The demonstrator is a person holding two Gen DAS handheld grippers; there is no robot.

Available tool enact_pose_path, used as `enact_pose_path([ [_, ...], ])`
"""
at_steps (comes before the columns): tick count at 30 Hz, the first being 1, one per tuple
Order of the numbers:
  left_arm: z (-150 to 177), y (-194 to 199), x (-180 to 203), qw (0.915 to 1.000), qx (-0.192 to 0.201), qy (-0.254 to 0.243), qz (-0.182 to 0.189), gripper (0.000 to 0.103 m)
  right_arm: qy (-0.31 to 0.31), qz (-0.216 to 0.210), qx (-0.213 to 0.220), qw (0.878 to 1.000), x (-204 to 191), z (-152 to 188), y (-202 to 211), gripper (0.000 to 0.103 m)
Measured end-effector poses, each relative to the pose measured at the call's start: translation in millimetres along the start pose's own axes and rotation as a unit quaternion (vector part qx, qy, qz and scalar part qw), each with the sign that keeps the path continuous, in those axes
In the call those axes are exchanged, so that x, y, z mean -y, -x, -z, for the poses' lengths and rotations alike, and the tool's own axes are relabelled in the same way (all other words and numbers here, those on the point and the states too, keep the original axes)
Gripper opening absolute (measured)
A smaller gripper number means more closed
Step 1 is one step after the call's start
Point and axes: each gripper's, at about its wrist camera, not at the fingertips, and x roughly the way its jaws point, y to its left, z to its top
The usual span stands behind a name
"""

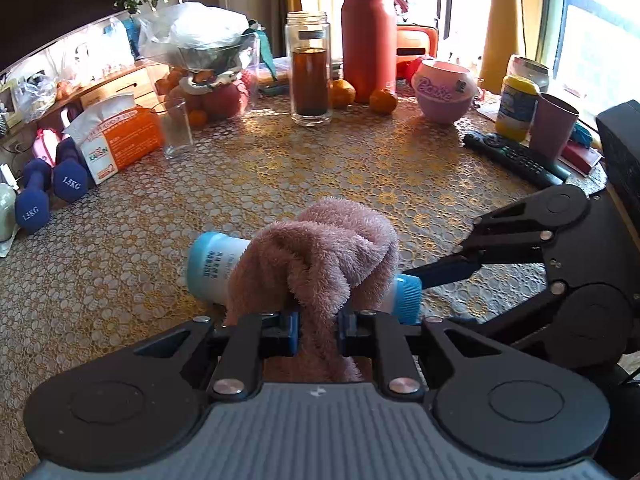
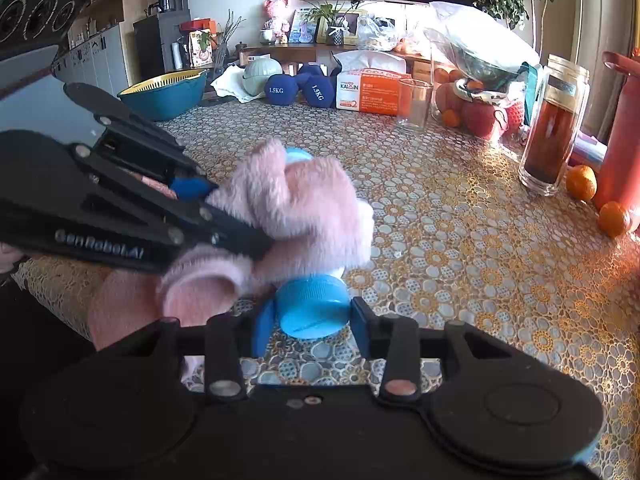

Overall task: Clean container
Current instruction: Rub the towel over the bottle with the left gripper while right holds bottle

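A small white bottle (image 1: 216, 264) with blue ends lies on its side just above the lace tablecloth. A fluffy pink cloth (image 1: 316, 256) is draped over its middle. My left gripper (image 1: 318, 330) is shut on the cloth's lower fold. In the right wrist view, my right gripper (image 2: 310, 320) is shut on the bottle's blue cap (image 2: 312, 306), with the pink cloth (image 2: 296, 200) covering the bottle body beyond. The left gripper (image 2: 192, 188) comes in from the left there, and the right gripper (image 1: 436, 276) enters the left wrist view from the right.
A tall glass jar of dark liquid (image 1: 310, 70), a red flask (image 1: 368, 36), oranges (image 1: 383, 101), a pink bowl (image 1: 442, 90), a remote control (image 1: 516, 158), an empty glass (image 1: 176, 128), a tissue box (image 1: 120, 136) and blue dumbbells (image 1: 52, 188) ring the table (image 1: 280, 168).
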Motion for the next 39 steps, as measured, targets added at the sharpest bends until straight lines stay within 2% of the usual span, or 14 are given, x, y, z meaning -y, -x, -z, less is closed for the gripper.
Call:
enact_pose_path([
  [10, 0.8, -30.7, -47.7, 0.9967, -0.035, 0.04, -0.061, 0.016, -0.012, -0.008, -0.002, 1.0, 9.7, 1.3, 2.1, 0.039],
  [16, 3.3, -29.3, -51.2, 0.9964, -0.033, 0.049, -0.06, 0.016, -0.013, -0.007, -0.007, 1.0, 11.7, 1.1, 1.2, 0.038],
  [20, 2.9, -6.9, -45.4, 0.9976, -0.014, 0.046, -0.05, 0.016, -0.009, -0.007, -0.01, 1.0, 11.0, 0.3, 1.2, 0.039],
  [23, 1.6, 16.7, -37.9, 0.9989, 0.01, 0.037, -0.026, 0.016, -0.004, -0.004, -0.011, 1.0, 9.5, -0.4, 1.0, 0.039],
  [29, -4.8, 47.1, -2.2, 0.9989, 0.038, -0.014, 0.021, 0.017, -0.003, -0.003, -0.012, 1.0, 8.9, -0.9, 0.5, 0.039],
  [33, -7.0, 42.8, 21.8, 0.9975, 0.037, -0.044, 0.041, 0.017, -0.002, -0.002, -0.013, 1.0, 9.0, -1.1, 0.4, 0.039],
  [39, -3.9, 18.4, 47.3, 0.9954, 0.013, -0.089, 0.033, 0.017, 0.004, 0.0, -0.014, 1.0, 7.6, -2.1, 0.0, 0.039],
])
